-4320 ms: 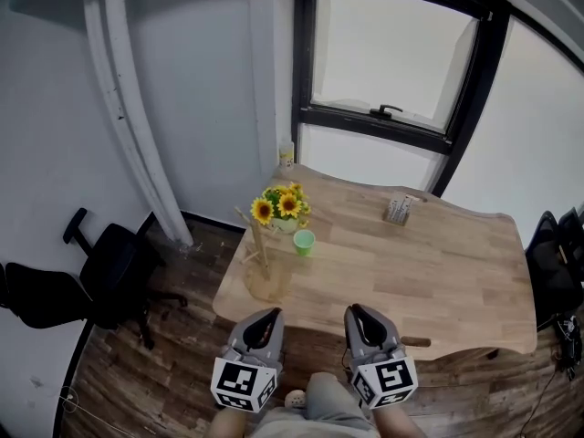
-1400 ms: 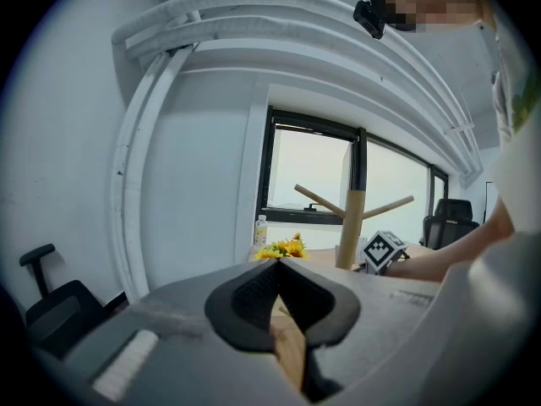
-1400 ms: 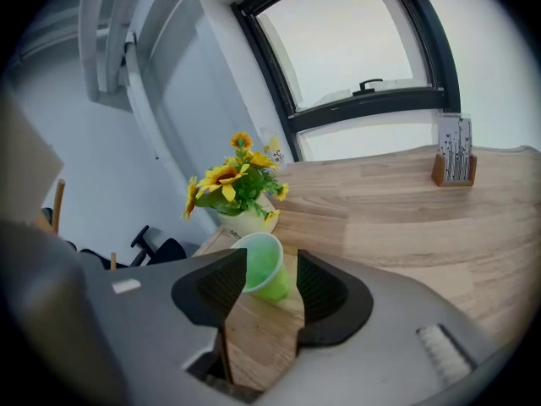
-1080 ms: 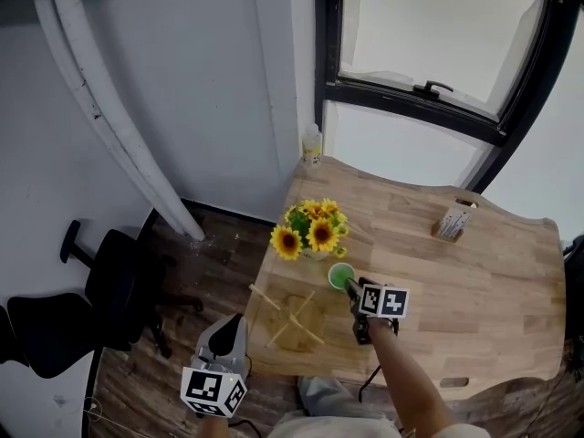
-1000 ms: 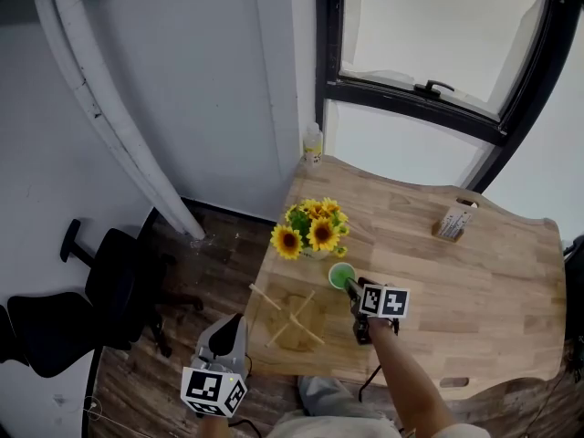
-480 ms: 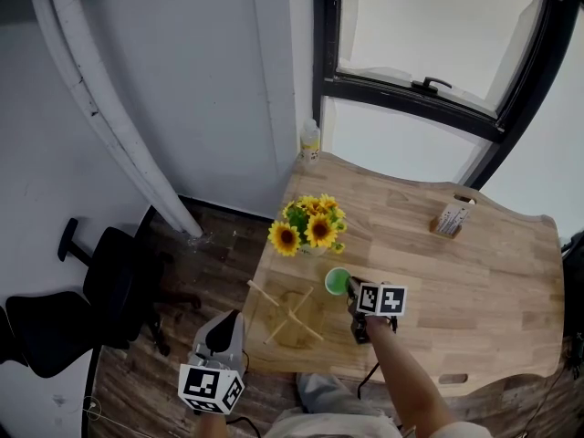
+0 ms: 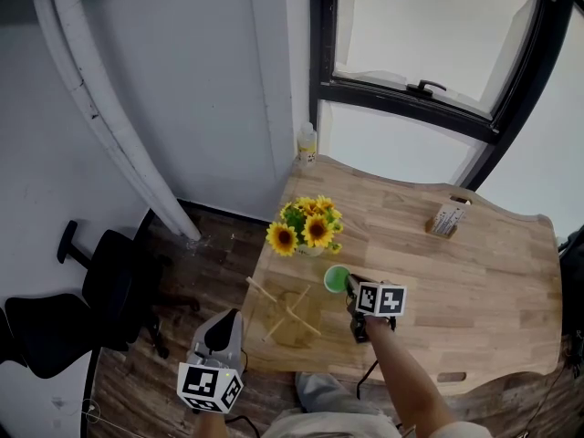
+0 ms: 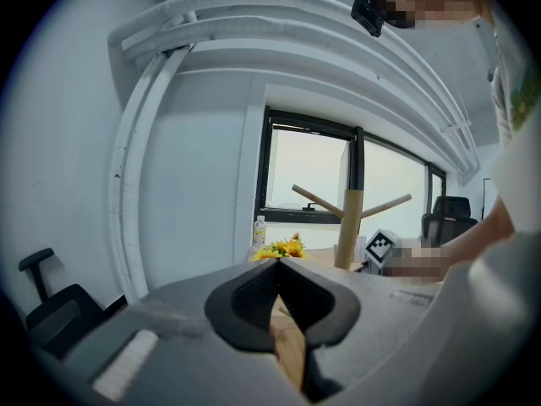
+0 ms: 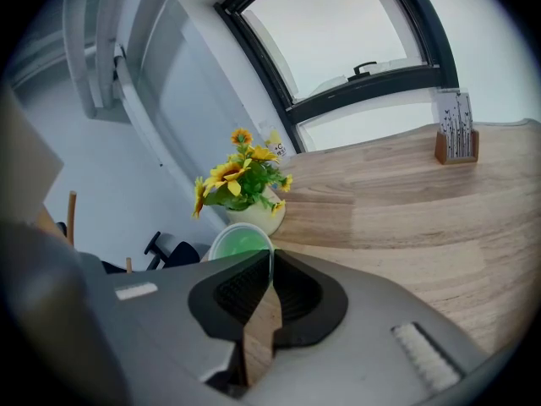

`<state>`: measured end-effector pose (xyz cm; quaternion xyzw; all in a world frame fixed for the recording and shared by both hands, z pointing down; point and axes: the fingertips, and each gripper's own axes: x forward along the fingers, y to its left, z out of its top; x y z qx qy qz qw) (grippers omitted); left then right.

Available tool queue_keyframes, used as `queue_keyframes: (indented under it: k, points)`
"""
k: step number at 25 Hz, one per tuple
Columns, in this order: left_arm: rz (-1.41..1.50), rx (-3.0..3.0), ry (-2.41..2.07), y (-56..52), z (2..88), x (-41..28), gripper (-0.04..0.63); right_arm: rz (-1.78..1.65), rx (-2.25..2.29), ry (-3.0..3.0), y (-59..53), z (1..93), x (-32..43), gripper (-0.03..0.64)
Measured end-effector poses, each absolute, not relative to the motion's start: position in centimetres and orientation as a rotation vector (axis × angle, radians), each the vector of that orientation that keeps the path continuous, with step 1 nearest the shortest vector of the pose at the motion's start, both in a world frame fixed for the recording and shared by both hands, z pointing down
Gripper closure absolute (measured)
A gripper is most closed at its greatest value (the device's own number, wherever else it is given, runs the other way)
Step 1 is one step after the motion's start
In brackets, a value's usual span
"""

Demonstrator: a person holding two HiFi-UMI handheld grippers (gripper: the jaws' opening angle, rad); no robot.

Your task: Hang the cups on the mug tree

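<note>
One green cup: upright, mouth up, long axis vert. Loc.: near-left part of table, just beside sunflower vase, right of mug tree. Base on the wood or raised: can't tell.
R gripper: jaws just closed, now pinching the cup's near wall at the rim, one pad inside, one outside.
L gripper: jaws pressed together, tips meeting; held off the table's left edge, facing the tree.
Mug tree: trunk upright, pegs slanting up & out.
Misc.: small bottle by window frame; card holder at far side; black chair on floor.
</note>
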<state>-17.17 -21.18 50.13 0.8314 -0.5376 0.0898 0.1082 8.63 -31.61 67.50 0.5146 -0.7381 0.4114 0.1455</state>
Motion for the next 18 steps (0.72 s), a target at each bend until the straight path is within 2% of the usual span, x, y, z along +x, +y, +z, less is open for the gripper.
queue_keyframes:
  k: [18]
  points:
    - [0.214, 2.466, -1.618, -18.8, 48.4, -17.4, 0.591, 0.9, 1.527, -2.298, -32.4, 59.6, 7.6, 0.598]
